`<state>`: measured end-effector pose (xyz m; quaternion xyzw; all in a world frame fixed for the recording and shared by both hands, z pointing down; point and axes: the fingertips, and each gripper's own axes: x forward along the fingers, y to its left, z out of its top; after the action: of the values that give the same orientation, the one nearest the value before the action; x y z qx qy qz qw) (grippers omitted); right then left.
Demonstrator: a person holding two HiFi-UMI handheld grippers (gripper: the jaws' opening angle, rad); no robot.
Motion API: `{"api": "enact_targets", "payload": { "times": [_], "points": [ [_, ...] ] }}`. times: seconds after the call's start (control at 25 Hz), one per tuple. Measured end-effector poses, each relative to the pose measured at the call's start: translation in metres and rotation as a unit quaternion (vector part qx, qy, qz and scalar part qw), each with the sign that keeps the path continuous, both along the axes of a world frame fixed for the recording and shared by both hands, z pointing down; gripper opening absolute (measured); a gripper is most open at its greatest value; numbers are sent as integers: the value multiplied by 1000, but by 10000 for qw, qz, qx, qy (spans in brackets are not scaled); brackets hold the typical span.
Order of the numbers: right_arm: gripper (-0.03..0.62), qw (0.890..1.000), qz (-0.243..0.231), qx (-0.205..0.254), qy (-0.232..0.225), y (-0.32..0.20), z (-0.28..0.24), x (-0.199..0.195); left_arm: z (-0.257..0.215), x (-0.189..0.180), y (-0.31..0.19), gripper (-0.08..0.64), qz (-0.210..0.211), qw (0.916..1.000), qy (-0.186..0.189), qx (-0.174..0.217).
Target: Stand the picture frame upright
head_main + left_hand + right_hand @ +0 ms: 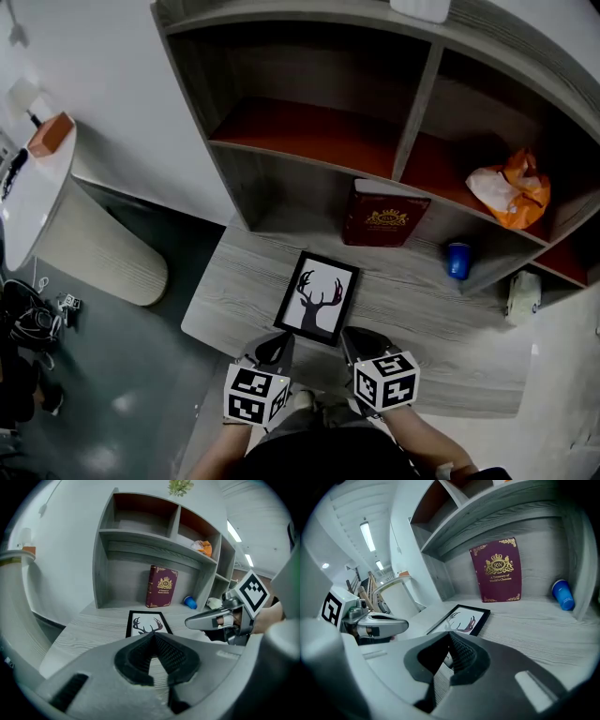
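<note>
Your left gripper (pixel 274 351) and right gripper (pixel 360 343), jaws pressed together and empty, flank the near edge of the picture frame (pixel 317 297), lying flat and face up on the grey ledge (pixel 234 292) before the red book (pixel 384 215), seemingly placed to pry it upright.

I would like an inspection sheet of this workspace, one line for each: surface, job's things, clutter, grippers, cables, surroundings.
Surface: grey wood-grain desk top under a shelf unit.
Job's things: picture frame with an antler print, lying flat, not yet upright.
Clutter: dark red book standing against the shelf back; blue cup to its right; orange bag one shelf up.
Grippers: left gripper and right gripper, jaws together, nothing held, close to the frame's near edge.
Cables: a tangle of cables on the floor at the left.
Surroundings: white round table, grey floor.
</note>
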<state>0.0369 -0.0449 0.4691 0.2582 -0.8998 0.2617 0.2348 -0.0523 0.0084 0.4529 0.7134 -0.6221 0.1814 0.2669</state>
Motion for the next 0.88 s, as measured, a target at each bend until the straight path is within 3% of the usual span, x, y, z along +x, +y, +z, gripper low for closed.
{"api": "enact_targets", "payload": {
  "times": [0.16,0.36,0.56,0.88],
  "points": [
    [0,10000,45,-68,42,-9,15,2,6,-7,-4,-3,-69,9998,-203,-59],
    [2,9994,261,-210,-69,-14,21,2,19,-13,-14,-2,-65,9997,-63,-247],
    [2,9986,486,-212,-38,-30,29,1,27,-11,-36,-2,268,9992,-133,-259],
    [2,9940,1064,-170,202,-52,30,-8,32,-42,-63,-2,632,9970,-231,-378]
  ]
}}
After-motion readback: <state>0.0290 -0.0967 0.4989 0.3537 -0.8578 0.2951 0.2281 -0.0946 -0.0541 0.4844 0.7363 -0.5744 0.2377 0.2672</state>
